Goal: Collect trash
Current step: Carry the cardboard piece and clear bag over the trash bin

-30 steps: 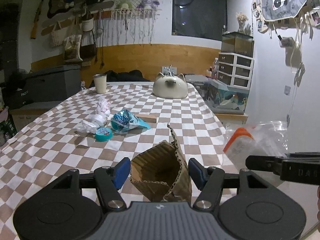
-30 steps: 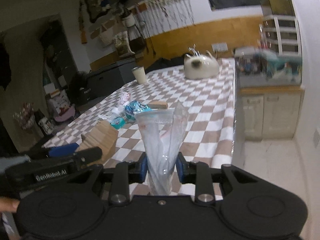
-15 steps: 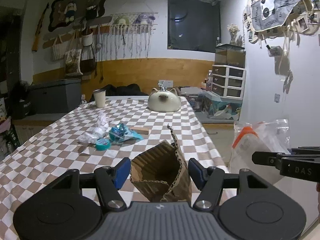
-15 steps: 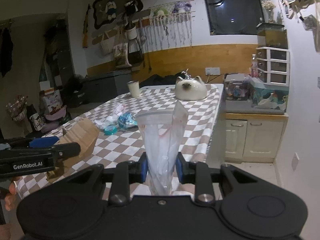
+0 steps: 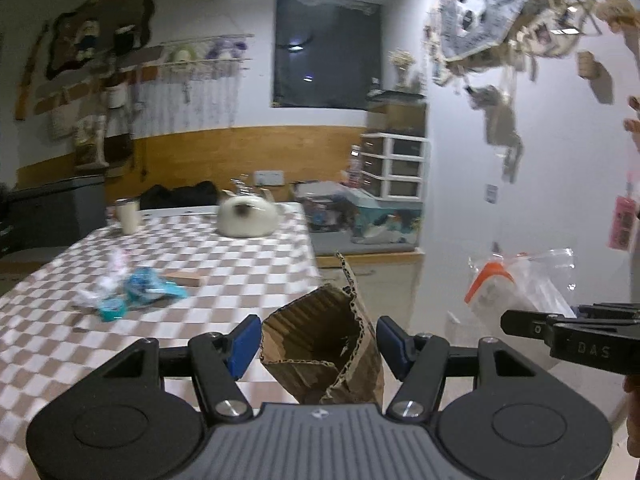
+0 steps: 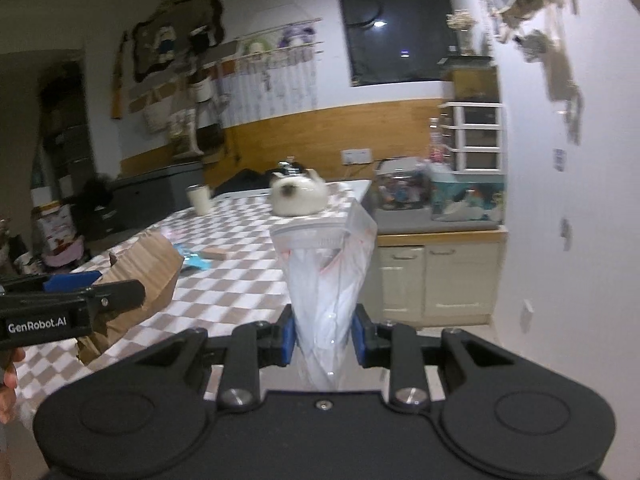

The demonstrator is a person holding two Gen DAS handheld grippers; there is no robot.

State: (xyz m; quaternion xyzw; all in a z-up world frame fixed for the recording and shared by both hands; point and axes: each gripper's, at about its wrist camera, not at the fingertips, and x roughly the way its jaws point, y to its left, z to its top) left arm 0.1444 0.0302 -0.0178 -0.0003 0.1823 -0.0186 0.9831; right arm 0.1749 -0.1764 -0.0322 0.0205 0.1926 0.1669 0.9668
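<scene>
Both hands have pulled back from the bench (image 5: 248, 276) and lifted a little; the checkered cloth now sits farther off than a second ago. My left gripper (image 5: 316, 340) has its jaws part-open but clamped on the crumpled cardboard piece (image 5: 320, 344), unchanged. My right gripper (image 6: 323, 334) has its jaws nearly closed, pinching the clear zip bag (image 6: 326, 280) at its lower end, mouth up. Cardboard and bag ride side by side, apart. Judgement: the cardboard goes into the bag next. Blue wrapper (image 5: 150, 286) and white tissue (image 5: 114, 270) remain on the bench, uncollected.
</scene>
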